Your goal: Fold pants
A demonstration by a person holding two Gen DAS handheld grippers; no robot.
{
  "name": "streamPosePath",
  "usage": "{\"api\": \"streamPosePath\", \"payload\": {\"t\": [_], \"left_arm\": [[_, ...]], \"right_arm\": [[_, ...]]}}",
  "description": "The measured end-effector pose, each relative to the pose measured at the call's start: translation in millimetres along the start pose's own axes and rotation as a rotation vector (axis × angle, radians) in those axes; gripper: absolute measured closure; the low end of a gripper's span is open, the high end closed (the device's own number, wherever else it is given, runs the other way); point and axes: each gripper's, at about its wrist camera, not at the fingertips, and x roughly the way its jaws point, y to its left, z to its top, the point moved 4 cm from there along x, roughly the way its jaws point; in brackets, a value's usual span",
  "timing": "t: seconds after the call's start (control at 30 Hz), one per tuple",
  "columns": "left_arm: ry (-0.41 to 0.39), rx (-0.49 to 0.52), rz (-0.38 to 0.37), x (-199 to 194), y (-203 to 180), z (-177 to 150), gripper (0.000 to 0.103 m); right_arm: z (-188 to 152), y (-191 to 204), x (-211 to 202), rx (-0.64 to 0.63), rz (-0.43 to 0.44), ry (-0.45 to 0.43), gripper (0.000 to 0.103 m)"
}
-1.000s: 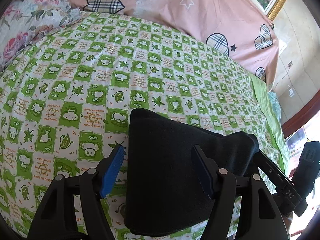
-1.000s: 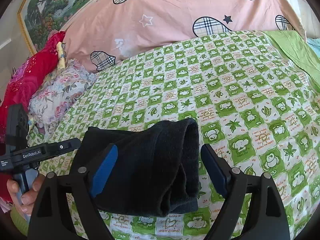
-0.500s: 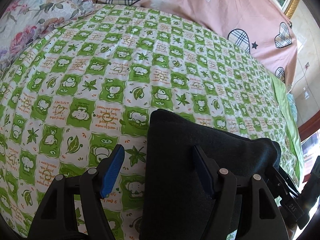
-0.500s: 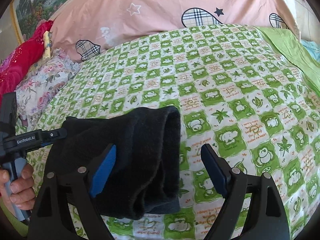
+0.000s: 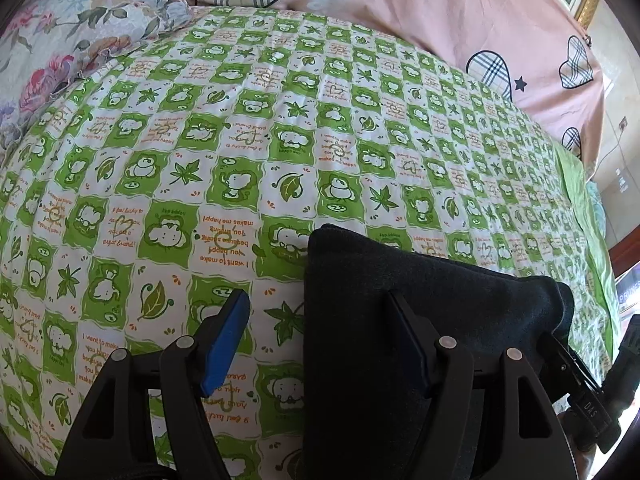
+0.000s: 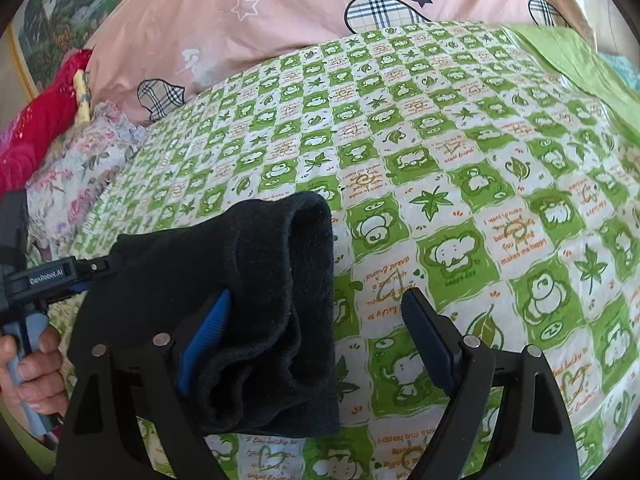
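Observation:
The black pants [image 5: 420,300] lie folded into a thick bundle on the green checked bedspread [image 5: 280,140]. My left gripper [image 5: 316,336] is open, one finger over the bedspread and the other over the bundle's left end. In the right wrist view the pants [image 6: 260,280] show their rolled right end with stacked layers. My right gripper [image 6: 312,332] is open and straddles that end. Neither gripper holds the cloth.
A pink quilt with plaid hearts [image 6: 280,20] lies along the far side. A floral pillow [image 5: 60,40] and red cloth [image 6: 36,120] lie at the left. A plain green sheet [image 6: 580,60] covers the right edge. A framed painting [image 6: 52,12] hangs behind.
Both grippers have shifted outwards and closer to the bed: the bundle has slid right in the left view and left in the right view. Both stay open.

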Motion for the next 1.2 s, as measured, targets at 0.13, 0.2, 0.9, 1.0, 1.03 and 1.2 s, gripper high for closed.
{"api": "streamPosePath", "payload": {"t": [0.13,0.2,0.9,1.0,1.03,1.2], "left_arm": [[0.004,-0.013,-0.023,-14,3,-5,0.032],[0.004,-0.014,-0.026,-21,4,-10,0.033],[0.086,0.025,-0.047,-15,9,-59,0.032],[0.094,0.008,-0.067,-12,13,-60,0.033],[0.093,0.011,-0.069,-12,13,-60,0.035],[0.087,0.036,-0.106,-13,-3,-60,0.064]], "right_arm": [[-3,-2,-8,0.043,0.049,0.013,0.018],[-4,-1,-12,0.054,0.072,0.020,0.018],[-27,-5,-7,0.071,0.255,0.097,0.041],[-28,-5,-4,0.067,0.266,0.108,0.041],[-29,-5,-3,0.069,0.268,0.112,0.041],[-28,-1,0,0.066,0.261,0.117,0.043]]}}
